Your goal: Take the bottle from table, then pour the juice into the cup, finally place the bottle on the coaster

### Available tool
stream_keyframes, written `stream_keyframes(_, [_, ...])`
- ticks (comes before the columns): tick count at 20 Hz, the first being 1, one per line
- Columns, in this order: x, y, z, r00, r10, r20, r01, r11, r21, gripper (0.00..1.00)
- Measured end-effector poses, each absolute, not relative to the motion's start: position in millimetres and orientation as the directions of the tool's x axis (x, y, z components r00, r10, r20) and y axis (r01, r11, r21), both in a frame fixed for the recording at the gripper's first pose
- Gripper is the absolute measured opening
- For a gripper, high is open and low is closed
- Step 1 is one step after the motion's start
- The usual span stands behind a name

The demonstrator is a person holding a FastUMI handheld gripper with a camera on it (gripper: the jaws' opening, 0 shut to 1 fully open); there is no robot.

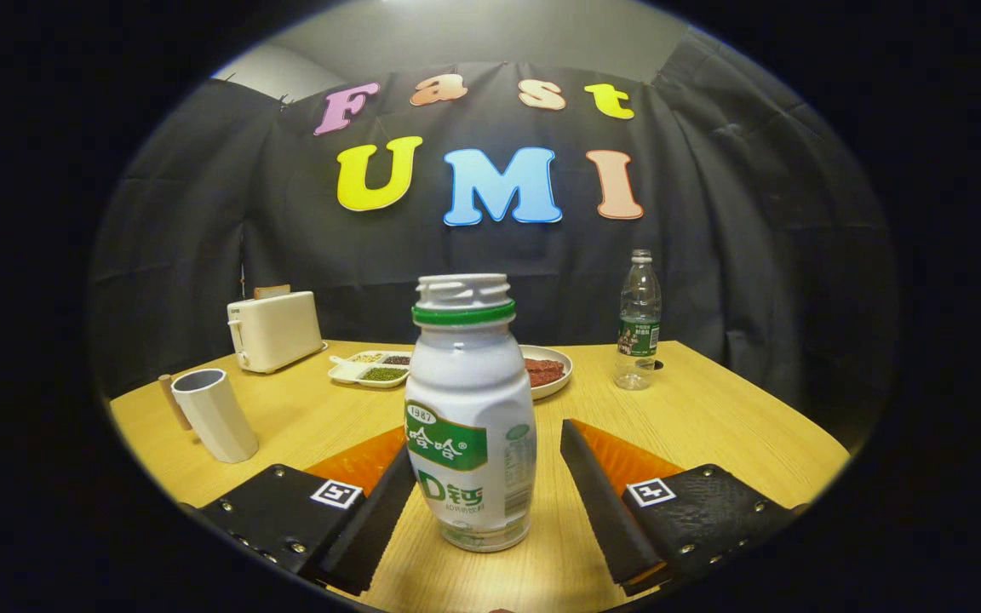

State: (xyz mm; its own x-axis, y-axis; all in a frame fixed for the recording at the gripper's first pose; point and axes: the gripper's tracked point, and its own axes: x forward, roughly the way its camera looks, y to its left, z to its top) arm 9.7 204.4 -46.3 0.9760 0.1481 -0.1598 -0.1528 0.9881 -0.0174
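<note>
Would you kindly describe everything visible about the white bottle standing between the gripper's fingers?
The white bottle looks like opaque plastic, with a green neck ring, a threaded open mouth without a cap, and a green-and-white label. It stands upright on the wooden table, between the open gripper's fingers; one finger is at its side, the other apart.

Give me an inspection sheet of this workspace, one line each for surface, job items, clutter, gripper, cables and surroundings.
Surface: light wooden table, no spills seen.
Job's things: white juice bottle upright, cap off, standing between the fingers; white cup upright off to the left, a brown stick-like piece behind it; an orange patch under the fingers, possibly the coaster, cannot tell.
Clutter: toaster, divided tray of grains, plate of reddish food, clear water bottle, all beyond the juice bottle.
Grippers: gripper open; one finger is at the bottle's side, the other stands apart.
Cables: nothing seen.
Surroundings: black cloth wall behind the table.
</note>
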Motion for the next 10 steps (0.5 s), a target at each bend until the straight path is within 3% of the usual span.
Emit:
stream_keyframes(2, [14,204,-48,0.976,0.142,-0.164,-0.15,0.988,-0.04,0.74])
stream_keyframes(10, [9,229,-13,0.971,0.161,-0.177,-0.198,0.957,-0.211,0.7])
